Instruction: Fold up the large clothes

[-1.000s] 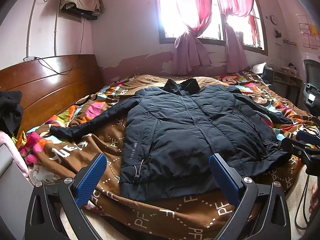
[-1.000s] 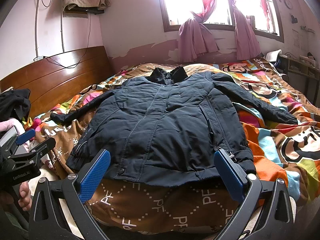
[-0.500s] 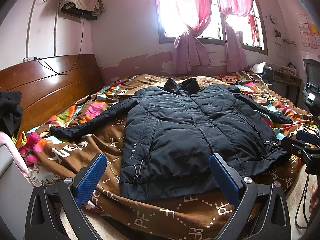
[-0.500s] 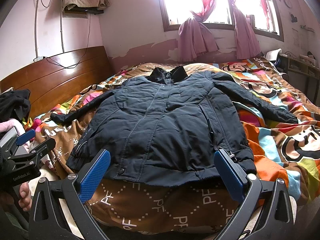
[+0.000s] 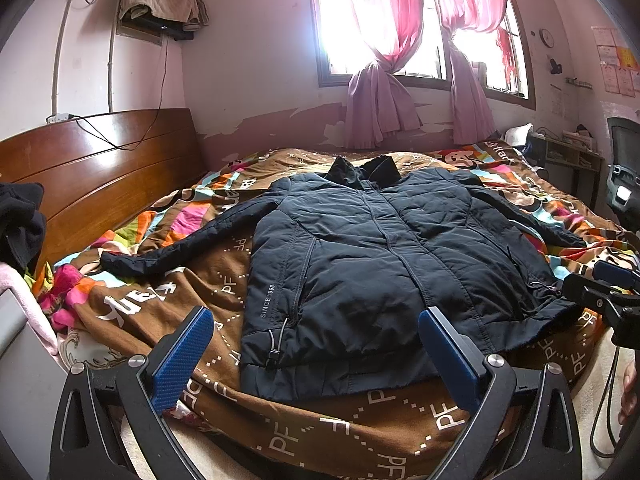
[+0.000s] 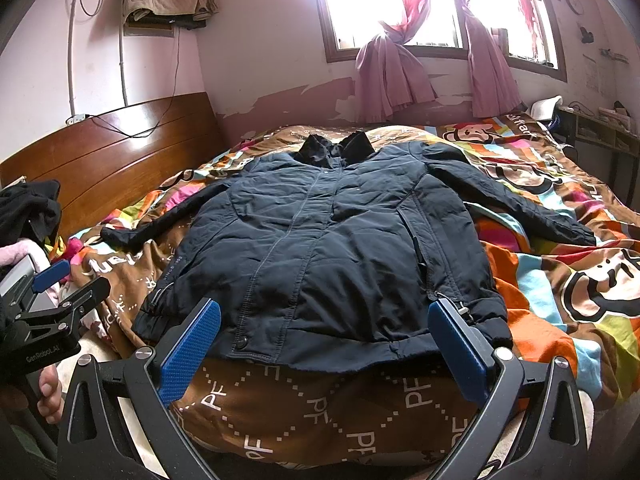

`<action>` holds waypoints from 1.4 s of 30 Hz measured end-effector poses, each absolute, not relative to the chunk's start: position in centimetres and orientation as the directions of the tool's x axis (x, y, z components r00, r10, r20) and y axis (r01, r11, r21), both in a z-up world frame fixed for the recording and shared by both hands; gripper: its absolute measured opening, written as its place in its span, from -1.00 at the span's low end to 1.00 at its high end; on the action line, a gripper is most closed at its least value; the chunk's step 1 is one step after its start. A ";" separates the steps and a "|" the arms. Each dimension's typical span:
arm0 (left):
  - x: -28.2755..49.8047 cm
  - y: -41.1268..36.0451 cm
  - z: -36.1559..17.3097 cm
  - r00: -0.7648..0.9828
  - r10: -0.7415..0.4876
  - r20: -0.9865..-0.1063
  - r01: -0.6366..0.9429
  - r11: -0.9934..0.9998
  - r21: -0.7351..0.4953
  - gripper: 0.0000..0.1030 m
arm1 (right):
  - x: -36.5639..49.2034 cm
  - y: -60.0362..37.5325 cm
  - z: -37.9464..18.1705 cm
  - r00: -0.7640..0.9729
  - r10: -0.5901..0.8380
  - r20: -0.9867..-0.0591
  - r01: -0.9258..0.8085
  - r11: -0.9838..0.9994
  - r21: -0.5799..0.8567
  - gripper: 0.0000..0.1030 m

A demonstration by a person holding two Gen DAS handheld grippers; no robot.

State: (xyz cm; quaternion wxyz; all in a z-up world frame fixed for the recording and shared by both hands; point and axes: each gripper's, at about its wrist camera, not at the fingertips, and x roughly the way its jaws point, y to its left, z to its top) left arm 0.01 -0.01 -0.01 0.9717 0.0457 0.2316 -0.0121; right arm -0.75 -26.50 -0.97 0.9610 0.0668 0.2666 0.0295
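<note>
The left gripper (image 5: 314, 346) is hovering at the bed's near edge with its jaws spread wide and gripping nothing, its blue pads (image 5: 182, 356) framing the jacket's left hem corner. The right gripper (image 6: 324, 342) is hovering likewise, jaws released, pads (image 6: 460, 350) bracketing the hem's middle and right corner.

The jacket (image 5: 384, 264) is lying flat and front-up on the blanket (image 5: 312, 428), hem nearest the grippers and just short of the bed's near edge, collar pointing toward the window (image 5: 404, 28). Both sleeves are stretching outward, the left toward the headboard (image 5: 100, 168), the right over the striped part of the blanket. Open blanket is showing on both sides of the jacket and beyond the collar.

Nothing is differing from half a second ago: grippers and jacket are sitting where they were.

The left view is showing the "SINCE 1968" print by the left pocket and, at its right edge, the other gripper. The right view is showing the right sleeve's full length and, at its left edge, the left gripper with fingers of a hand (image 6: 50, 394) below it.
</note>
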 end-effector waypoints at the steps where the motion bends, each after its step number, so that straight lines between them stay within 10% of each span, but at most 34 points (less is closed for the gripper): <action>1: 0.0 0.0 0.0 0.892 -0.003 -0.451 0.045 0.995 0.083 1.00 | -0.7 -26.5 -1.0 0.856 0.093 -0.508 -0.021 0.989 0.144 0.98; 42: 1.6 0.9 -0.7 0.857 -0.036 -0.513 0.060 0.998 0.029 1.00 | 0.2 -26.5 -1.4 0.827 0.060 -0.559 0.014 0.992 0.126 0.98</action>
